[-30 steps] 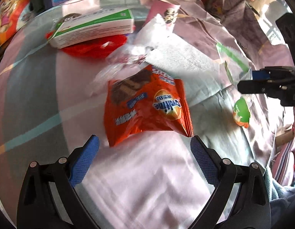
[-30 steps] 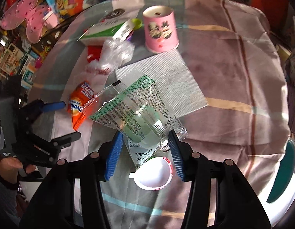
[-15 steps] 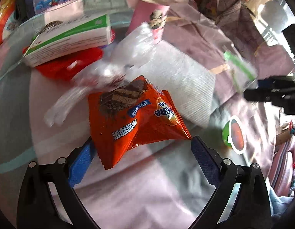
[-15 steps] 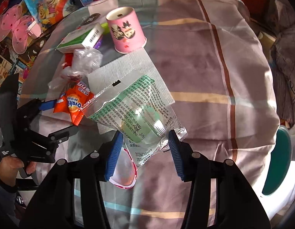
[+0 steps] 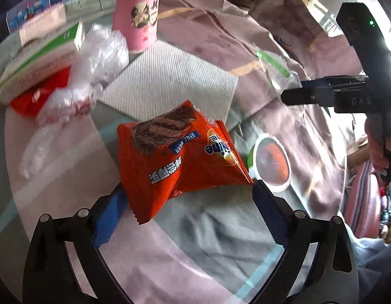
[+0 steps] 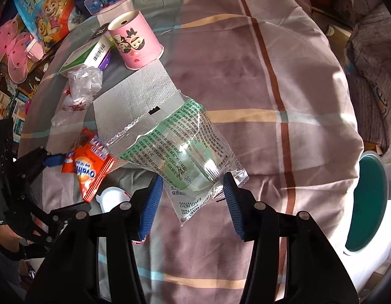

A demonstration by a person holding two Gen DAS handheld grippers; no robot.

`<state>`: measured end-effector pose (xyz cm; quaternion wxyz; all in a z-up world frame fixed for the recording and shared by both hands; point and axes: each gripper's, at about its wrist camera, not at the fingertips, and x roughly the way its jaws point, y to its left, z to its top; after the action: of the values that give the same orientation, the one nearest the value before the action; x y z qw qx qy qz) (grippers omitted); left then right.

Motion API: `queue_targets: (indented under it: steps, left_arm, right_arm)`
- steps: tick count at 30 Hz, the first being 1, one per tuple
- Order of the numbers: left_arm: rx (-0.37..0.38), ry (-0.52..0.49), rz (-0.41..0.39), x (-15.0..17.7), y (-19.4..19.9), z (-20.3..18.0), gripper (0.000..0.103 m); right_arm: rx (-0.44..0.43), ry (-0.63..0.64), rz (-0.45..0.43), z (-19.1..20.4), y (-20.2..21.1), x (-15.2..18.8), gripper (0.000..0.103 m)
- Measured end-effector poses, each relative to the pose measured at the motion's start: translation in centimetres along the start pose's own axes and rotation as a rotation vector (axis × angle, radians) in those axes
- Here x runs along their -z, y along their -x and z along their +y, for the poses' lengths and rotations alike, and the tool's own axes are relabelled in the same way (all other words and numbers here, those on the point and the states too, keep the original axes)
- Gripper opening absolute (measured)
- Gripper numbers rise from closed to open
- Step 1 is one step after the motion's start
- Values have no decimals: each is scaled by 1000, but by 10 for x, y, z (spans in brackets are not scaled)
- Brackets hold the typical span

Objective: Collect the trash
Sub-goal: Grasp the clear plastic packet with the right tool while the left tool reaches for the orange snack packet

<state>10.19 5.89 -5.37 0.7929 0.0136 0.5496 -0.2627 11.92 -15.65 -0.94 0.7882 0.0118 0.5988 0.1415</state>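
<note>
Orange wrapper [image 5: 180, 157] on the worktop [image 5: 208, 240], between the spread, open left tongs [image 5: 187, 211]. Clear packet [image 6: 185, 152] clamped in the right tongs [image 6: 192, 185], above the cloth; pink cup [image 6: 134, 43] behind.

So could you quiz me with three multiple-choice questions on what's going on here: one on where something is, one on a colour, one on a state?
1. Where is the white paper napkin?
A. Flat on the cloth in front of the pink cup
B. Inside the cup
C. In a gripper

2. What colour is the snack packet between the left gripper's fingers?
A. Blue
B. Orange
C. Yellow

3. What is the right gripper doing?
A. Empty
B. Gripping the cup
C. Gripping a clear wrapper

Answers: 1 A, it lies spread below the cup. 2 B, orange foil. 3 C, wrapper sits between its fingers.
</note>
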Motion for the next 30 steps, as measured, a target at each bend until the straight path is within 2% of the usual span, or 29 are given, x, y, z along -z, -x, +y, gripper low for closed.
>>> queue_targets:
  steps: [7,10,11,12,13,14,15,17,23,25,26,27,30]
  left_arm:
    - [22,26,-9,18,14,9,97]
    - [2,23,-50,19,16,7,97]
    - [-9,19,-45,17,13,6,93]
    - [-16,14,-43,16,11,5,87]
    - [-24,10,-45,14,10,3,85]
    - [-26,6,-51,11,8,0,73]
    - [-25,-5,-52,9,6,-4,49]
    - [-33,-10,-46,5,3,-7,29]
    - [-9,-2,-60,3,7,-14,30]
    - [2,29,-65,1,9,-11,48]
    - [-8,49,-78,-1,11,-9,60]
    - [-22,63,-89,-4,12,-7,67]
    - [-49,144,-112,-19,11,2,76]
  right_arm:
    - [-12,13,2,2,0,7,48]
    - [-18,16,1,4,0,10,48]
    - [-18,15,-1,5,0,11,48]
    - [-23,13,-1,5,1,12,48]
    - [-24,13,-1,5,1,14,48]
    - [-24,13,-3,5,2,15,48]
    - [-23,12,-4,5,3,16,48]
    - [-24,7,-7,3,5,19,48]
    - [-24,-9,-15,-4,7,21,48]
    - [-27,-13,-19,-7,8,21,48]
    - [-28,-14,-22,-8,9,21,48]
    - [-29,-18,-27,-11,9,21,48]
    - [-24,-25,-30,-18,9,19,48]
